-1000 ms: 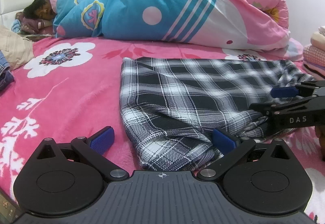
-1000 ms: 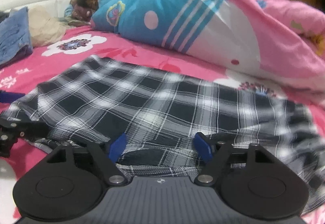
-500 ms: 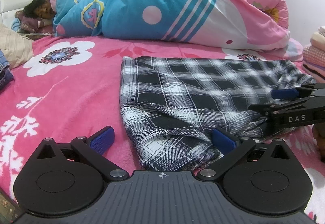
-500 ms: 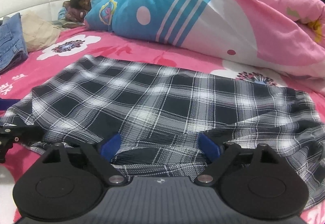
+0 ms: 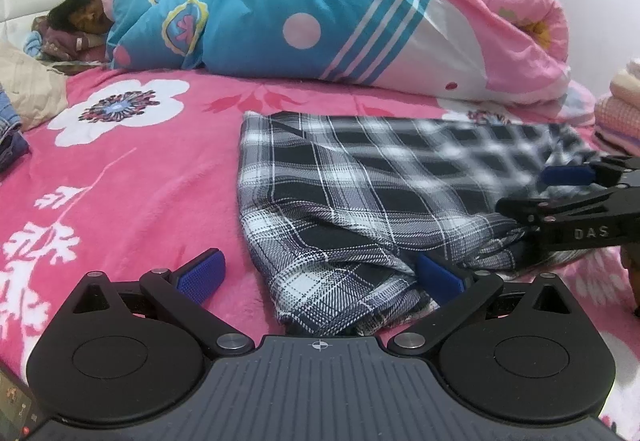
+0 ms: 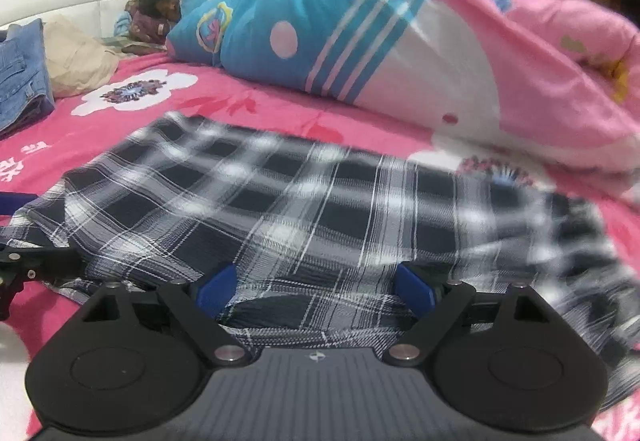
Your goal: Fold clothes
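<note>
A black-and-white plaid garment (image 5: pixel 360 193) lies spread on the pink floral bed; it also fills the middle of the right wrist view (image 6: pixel 320 209). My left gripper (image 5: pixel 320 273) is open, its jaws wide apart around the garment's near-left corner. My right gripper (image 6: pixel 314 287) is open, its jaws wide apart with the garment's near edge between them. The right gripper also shows at the right of the left wrist view (image 5: pixel 560 197), over the garment's right end. The left gripper's tip shows at the left edge of the right wrist view (image 6: pixel 24 261).
A person (image 5: pixel 88 17) sleeps at the back under a blue and pink quilt (image 5: pixel 320 9). A beige cloth (image 5: pixel 32 89) and blue jeans (image 6: pixel 20 73) lie at the left. Folded laundry (image 5: pixel 620 109) is stacked at the right. The pink blanket (image 5: pixel 120 181) is bare at the left.
My right gripper has shifted and tilted, and the garment's right part moves with it, blurred. The left gripper has stayed in place.
</note>
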`<state>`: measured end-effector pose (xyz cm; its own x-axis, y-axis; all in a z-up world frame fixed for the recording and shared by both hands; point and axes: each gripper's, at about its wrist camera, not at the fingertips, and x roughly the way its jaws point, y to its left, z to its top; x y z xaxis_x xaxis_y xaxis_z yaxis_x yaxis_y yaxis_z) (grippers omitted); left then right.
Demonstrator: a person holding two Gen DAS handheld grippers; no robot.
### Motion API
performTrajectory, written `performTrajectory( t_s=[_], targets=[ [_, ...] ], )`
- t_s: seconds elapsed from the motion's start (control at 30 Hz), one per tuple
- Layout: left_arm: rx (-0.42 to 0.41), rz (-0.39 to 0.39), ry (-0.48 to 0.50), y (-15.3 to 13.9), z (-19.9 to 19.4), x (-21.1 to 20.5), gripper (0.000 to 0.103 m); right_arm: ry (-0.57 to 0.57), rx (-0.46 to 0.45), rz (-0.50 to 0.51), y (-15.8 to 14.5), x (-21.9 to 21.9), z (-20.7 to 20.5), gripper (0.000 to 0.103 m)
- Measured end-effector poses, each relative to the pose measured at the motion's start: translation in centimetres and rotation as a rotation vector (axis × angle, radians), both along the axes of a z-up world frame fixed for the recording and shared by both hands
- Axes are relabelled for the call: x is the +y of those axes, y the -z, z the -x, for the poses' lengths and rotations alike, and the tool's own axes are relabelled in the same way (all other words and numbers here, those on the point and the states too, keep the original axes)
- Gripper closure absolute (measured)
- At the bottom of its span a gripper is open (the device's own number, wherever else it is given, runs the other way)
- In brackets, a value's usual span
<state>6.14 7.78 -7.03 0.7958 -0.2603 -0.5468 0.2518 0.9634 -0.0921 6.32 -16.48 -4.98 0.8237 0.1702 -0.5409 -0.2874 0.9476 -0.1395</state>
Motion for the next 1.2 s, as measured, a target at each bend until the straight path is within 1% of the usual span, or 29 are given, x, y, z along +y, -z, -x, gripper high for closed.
performTrajectory(
  t_s=[0.1,0.2,0.27,0.43,0.57,0.67,0.7,0.8,0.87,0.9,0.97,1.03,1.1,1.17,1.2],
  targets=[
    [-0.043,0.013,-0.009,-0.6,0.6,0.5,0.000,-0.026,-0.063,0.028,-1.0,0.5,1.3,0.014],
    [-0.096,0.039,-0.013,-1.5,1.4,1.0,0.000,-0.073,-0.119,0.029,-2.4,1.1,2.9,0.014],
    [-0.105,0.083,-0.016,-1.9,1.4,1.6,0.000,-0.127,-0.146,0.030,-3.1,1.6,4.0,0.014],
    [-0.084,0.225,-0.047,-2.7,0.7,3.5,0.000,-0.291,-0.181,0.088,-3.7,4.1,6.1,0.015],
    [-0.045,0.354,-0.092,-2.6,-0.1,5.5,0.000,-0.443,-0.181,0.143,-3.0,7.3,7.2,0.015],
    [-0.009,0.430,-0.123,-2.3,-0.6,6.6,0.000,-0.545,-0.186,0.234,-1.6,10.2,7.7,0.015],
    [0.000,0.448,-0.129,-2.2,-0.8,6.9,0.000,-0.577,-0.187,0.268,-1.0,11.2,7.9,0.015],
    [0.010,0.463,-0.127,-2.0,-0.9,7.0,0.001,-0.645,-0.179,0.344,0.3,13.4,7.6,0.015],
    [0.016,0.472,-0.126,-1.8,-1.0,7.1,0.001,-0.651,-0.170,0.378,1.2,14.3,6.9,0.015],
    [0.019,0.477,-0.125,-1.8,-1.1,7.1,0.001,-0.644,-0.161,0.370,1.3,14.5,6.4,0.016],
    [0.025,0.486,-0.124,-1.6,-1.2,7.2,0.001,-0.627,-0.142,0.344,1.2,14.6,5.5,0.022],
    [0.031,0.495,-0.123,-1.5,-1.3,7.3,0.001,-0.606,-0.125,0.320,1.2,14.5,5.0,0.036],
    [0.037,0.505,-0.121,-1.4,-1.4,7.4,0.001,-0.584,-0.107,0.297,1.1,14.4,4.5,0.047],
    [0.043,0.514,-0.120,-1.2,-1.4,7.5,0.001,-0.563,-0.090,0.274,1.1,14.3,4.1,0.054],
    [0.046,0.519,-0.119,-1.2,-1.5,7.5,0.001,-0.552,-0.081,0.262,1.1,14.3,3.8,0.065]
  ],
)
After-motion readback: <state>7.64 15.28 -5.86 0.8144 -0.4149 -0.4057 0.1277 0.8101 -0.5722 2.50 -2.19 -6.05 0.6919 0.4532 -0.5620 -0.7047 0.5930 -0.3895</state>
